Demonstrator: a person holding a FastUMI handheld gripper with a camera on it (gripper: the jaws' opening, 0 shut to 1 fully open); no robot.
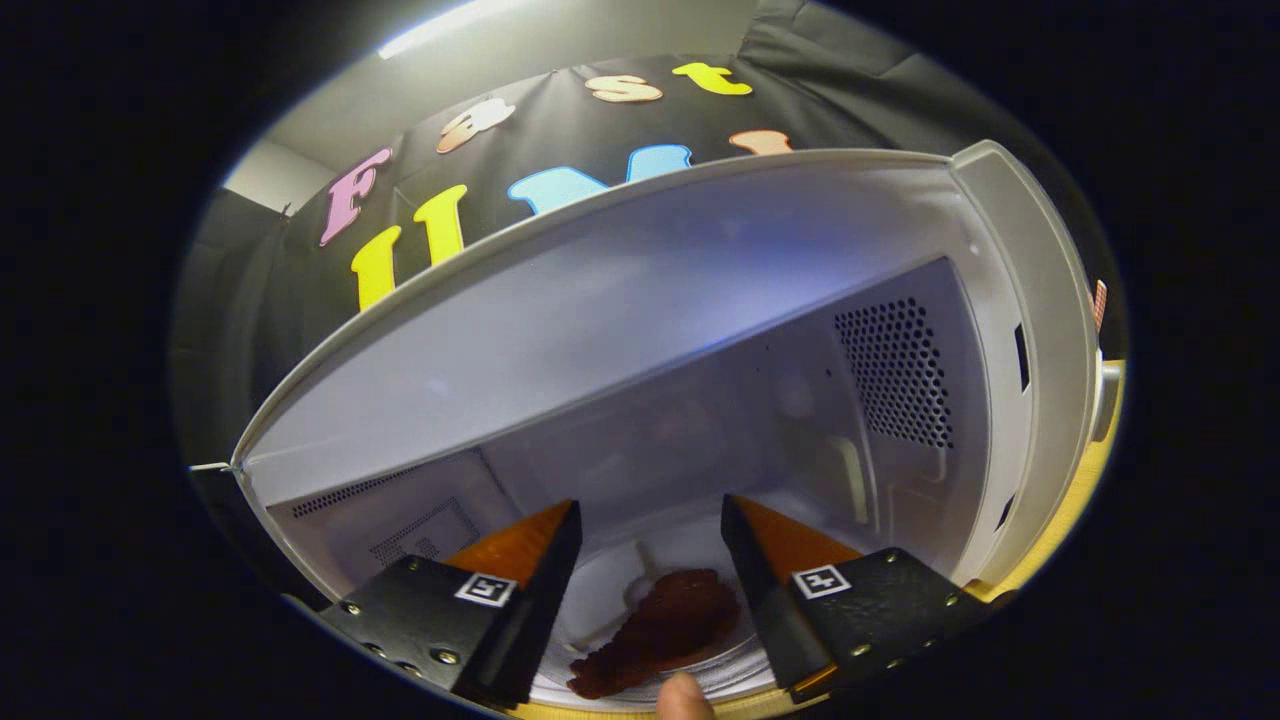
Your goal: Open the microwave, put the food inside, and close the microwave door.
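Booth interior: black cloth wall (300, 270) behind, pale ceiling with a lit strip lamp (440, 25) above. Yellow-wood tabletop (1075, 500) beside and beneath the microwave (620, 300). Microwave: cavity open, walls pale, perforated vent panel (895, 370) on one side wall. Food (665, 630): dark reddish-brown piece on the white turntable plate (610, 580) inside the cavity. Gripper (650, 530): fingers spread apart, gripping nothing, food between them. Fingertip (685, 697) of a person near the plate's front edge.
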